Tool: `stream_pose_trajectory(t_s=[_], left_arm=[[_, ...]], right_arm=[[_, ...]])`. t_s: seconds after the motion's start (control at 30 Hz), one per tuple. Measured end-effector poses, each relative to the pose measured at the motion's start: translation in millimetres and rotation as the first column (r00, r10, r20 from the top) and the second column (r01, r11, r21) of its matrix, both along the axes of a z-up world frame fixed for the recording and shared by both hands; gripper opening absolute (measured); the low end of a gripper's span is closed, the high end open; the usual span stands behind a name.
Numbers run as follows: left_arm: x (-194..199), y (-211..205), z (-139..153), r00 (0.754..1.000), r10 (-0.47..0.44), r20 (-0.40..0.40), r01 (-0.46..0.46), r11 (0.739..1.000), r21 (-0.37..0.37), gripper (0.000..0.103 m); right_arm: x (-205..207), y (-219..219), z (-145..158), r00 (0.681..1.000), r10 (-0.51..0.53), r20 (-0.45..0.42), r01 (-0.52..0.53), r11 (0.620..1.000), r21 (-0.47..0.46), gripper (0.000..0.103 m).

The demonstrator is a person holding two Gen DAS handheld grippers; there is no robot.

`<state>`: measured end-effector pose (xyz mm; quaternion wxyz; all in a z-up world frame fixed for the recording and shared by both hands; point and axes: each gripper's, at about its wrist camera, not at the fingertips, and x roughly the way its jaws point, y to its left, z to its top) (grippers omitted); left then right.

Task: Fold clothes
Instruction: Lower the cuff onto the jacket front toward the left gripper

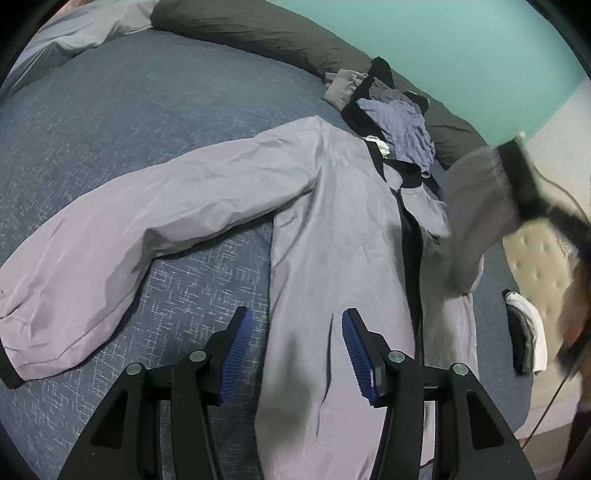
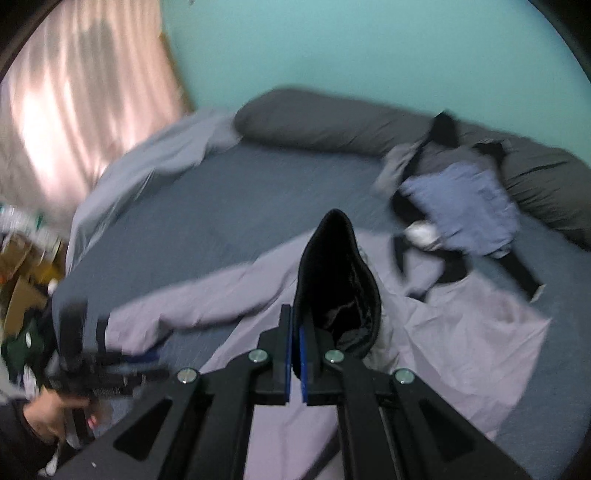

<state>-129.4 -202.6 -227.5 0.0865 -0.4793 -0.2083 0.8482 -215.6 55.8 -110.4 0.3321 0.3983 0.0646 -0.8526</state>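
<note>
Lilac jacket [image 1: 332, 221] lies front up on the bed [image 1: 129, 110], its body running straight ahead of the wide, empty left tongs [image 1: 297, 354]. Right tongs [image 2: 296, 354] pinch the black cuff [image 2: 338, 288] of one sleeve, raised beside the body; the other sleeve [image 1: 129, 229] stretches out leftward.

We see a pale lilac-grey jacket [image 1: 332, 229] with black cuffs and collar trim on a blue bedspread [image 1: 129, 110] flecked with white crosshatch. Far off lie dark grey pillows [image 1: 258, 33], a teal wall [image 1: 443, 44], and pink curtains [image 2: 74, 110].
</note>
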Motion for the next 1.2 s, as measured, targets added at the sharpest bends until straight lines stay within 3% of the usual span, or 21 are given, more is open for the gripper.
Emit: stream_pose_trajectory(t_s=[0.33, 0.63, 0.97, 1.17, 1.2], left_arm=[[6.5, -6.4, -9.1, 1.0, 0.001, -0.002, -0.001, 1.0, 0.01, 0.056], [7.6, -1.5, -13.5, 1.0, -0.017, 0.0, 0.017, 1.0, 0.022, 0.056], [3.8, 8.1, -13.7, 0.999, -0.04, 0.001, 0.04, 0.999, 0.022, 0.056], [-2.8, 13.7, -18.5, 0.999, -0.043, 0.01, 0.042, 0.998, 0.046, 0.056], [-3.5, 14.3, -19.2, 0.999, -0.041, 0.012, 0.041, 0.998, 0.046, 0.056]], right_arm=[[33.1, -36.8, -97.5, 0.98, 0.079, 0.182, -0.068, 0.996, -0.062, 0.003], [46.9, -47.6, -119.0, 0.968, 0.107, 0.226, -0.086, 0.991, -0.101, 0.003], [64.3, -58.4, -141.9, 0.948, 0.158, 0.276, -0.141, 0.987, -0.081, 0.003], [75.1, -59.5, -152.6, 0.931, 0.164, 0.327, -0.141, 0.986, -0.093, 0.013], [76.4, -58.4, -153.2, 0.926, 0.168, 0.337, -0.141, 0.984, -0.105, 0.021]])
